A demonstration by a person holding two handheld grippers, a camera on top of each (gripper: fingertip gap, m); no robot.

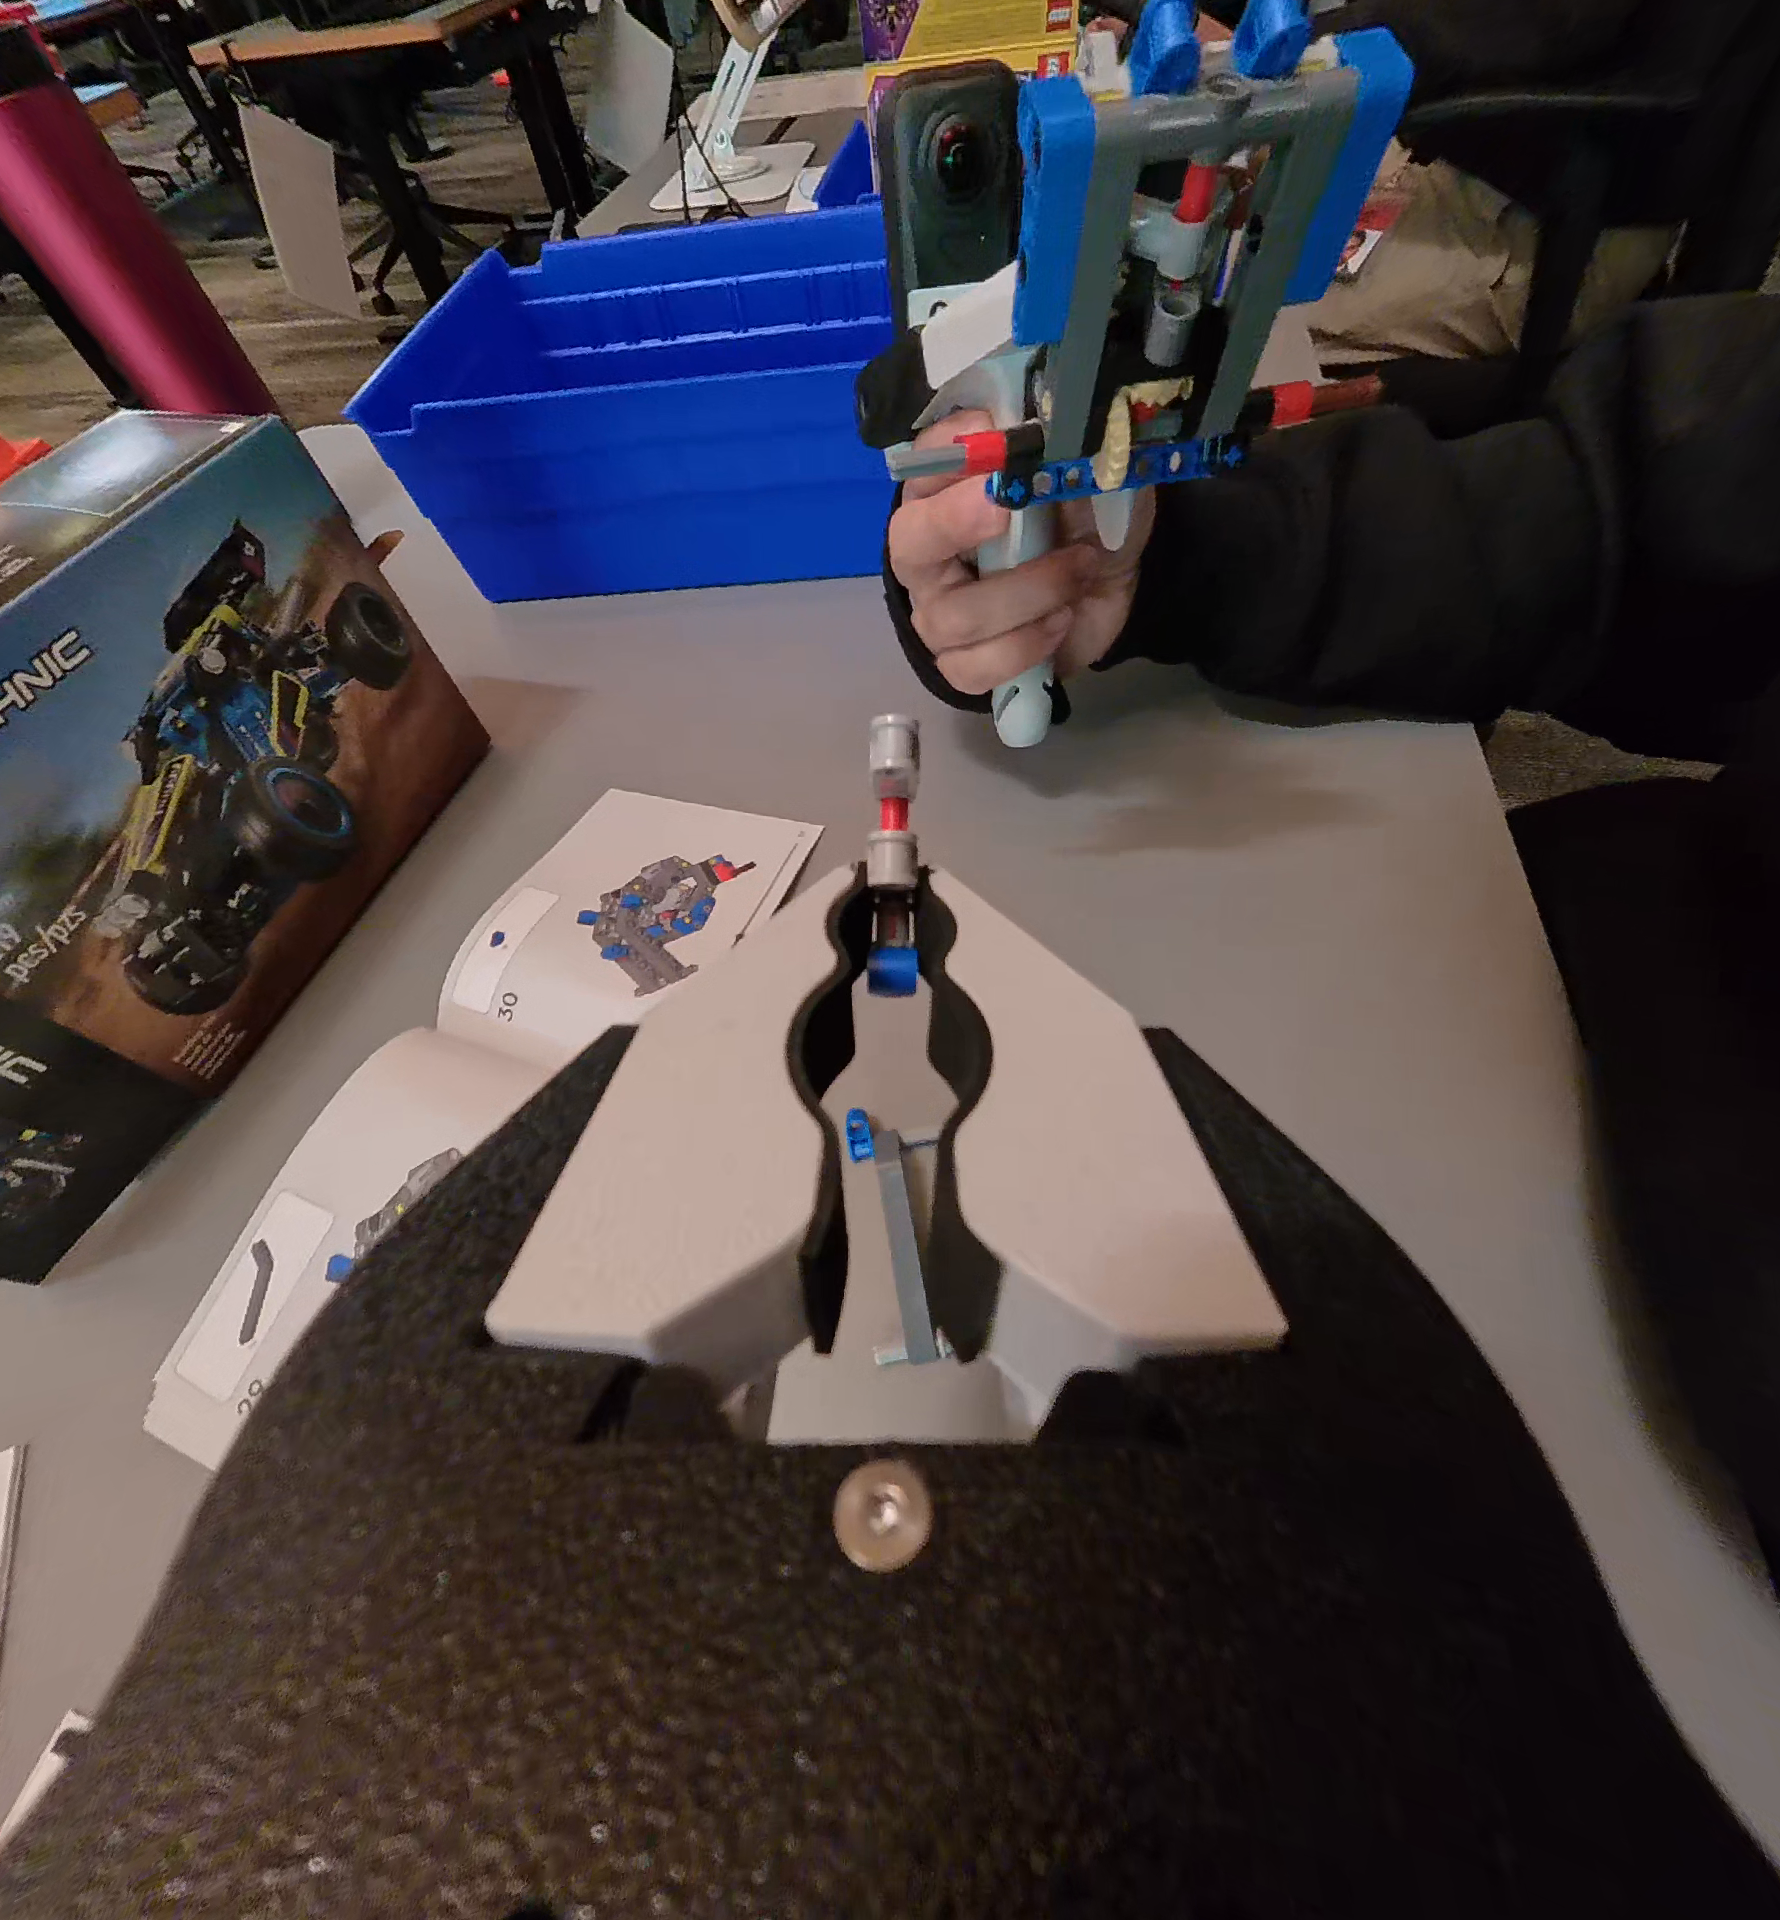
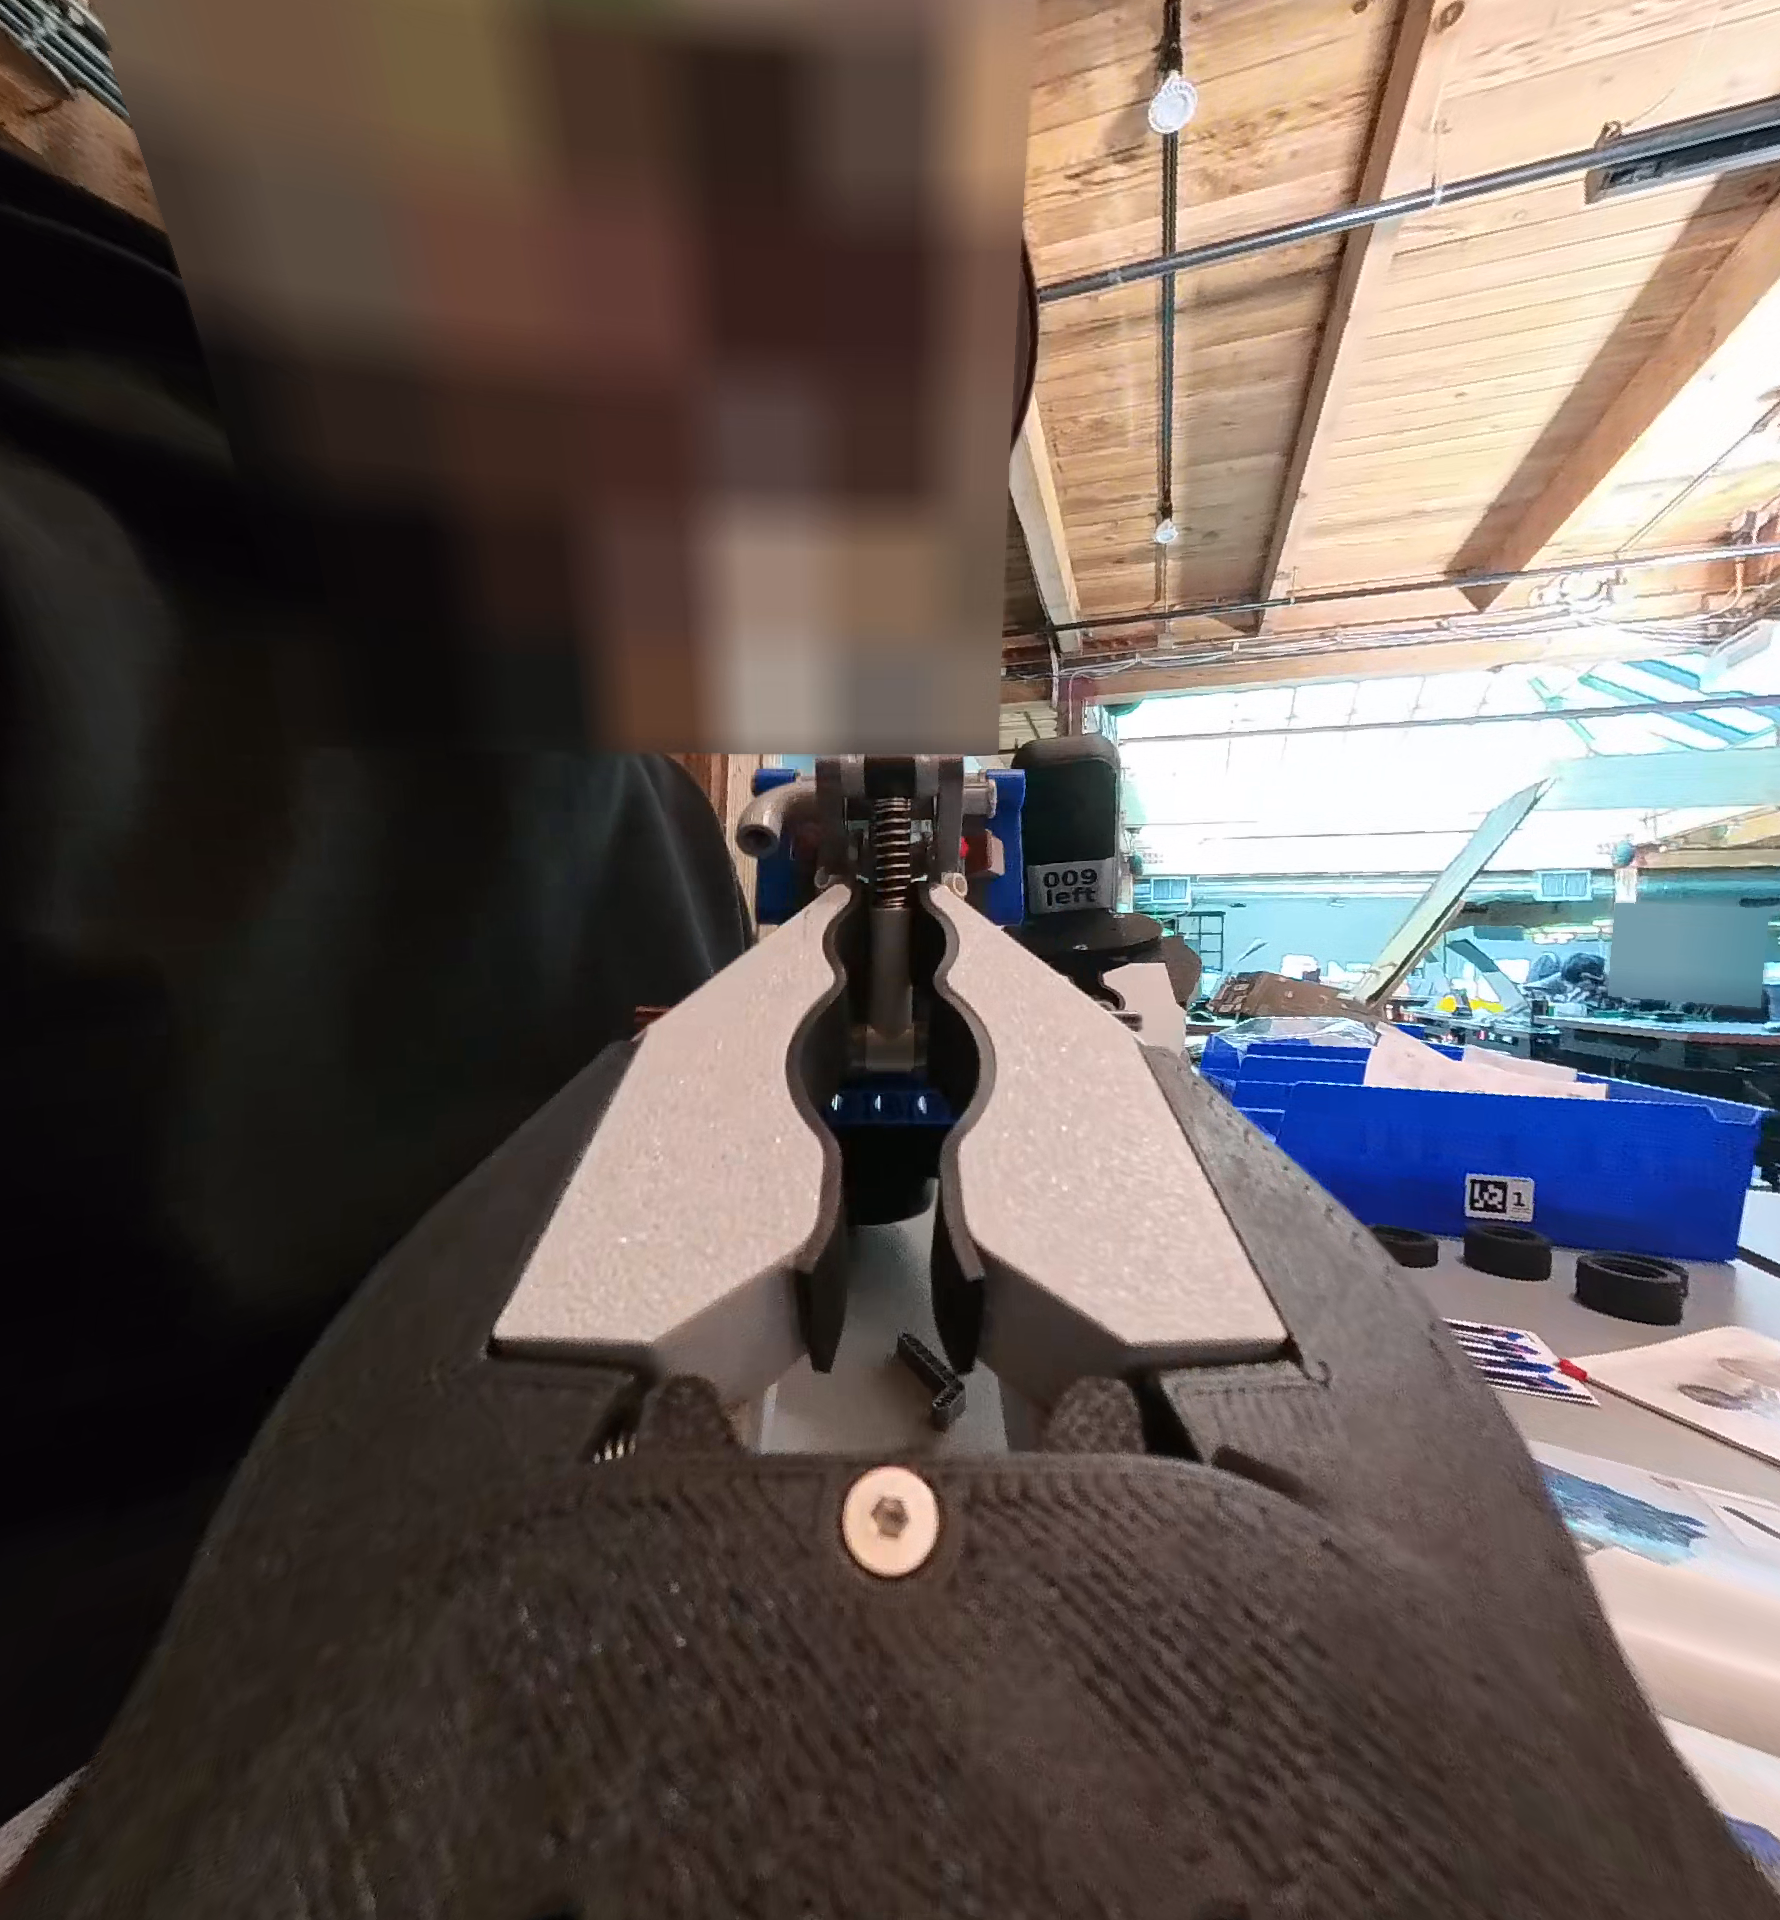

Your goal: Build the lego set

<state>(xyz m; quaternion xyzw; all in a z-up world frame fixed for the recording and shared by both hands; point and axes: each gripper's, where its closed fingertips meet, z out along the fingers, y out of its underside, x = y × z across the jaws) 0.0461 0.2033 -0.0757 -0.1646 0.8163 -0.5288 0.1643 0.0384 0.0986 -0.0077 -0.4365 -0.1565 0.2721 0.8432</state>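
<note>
Open grey bench [image 1: 1229,883] is seen ahead and to the right of the left tongs [image 1: 891,894]. The left side is blocked by the set's box [image 1: 138,779] and the open instruction booklet [image 1: 595,914] lying just beside it. Farther off, passage is closed by the blue bin [image 1: 657,416]. Above the bench, the right tongs [image 1: 1166,208] with the chassis assembly [image 1: 1177,343] are held in the way.

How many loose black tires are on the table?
3, in a row on the table before the blue bin: left tire, middle tire, right tire. Others may be hidden.
</note>
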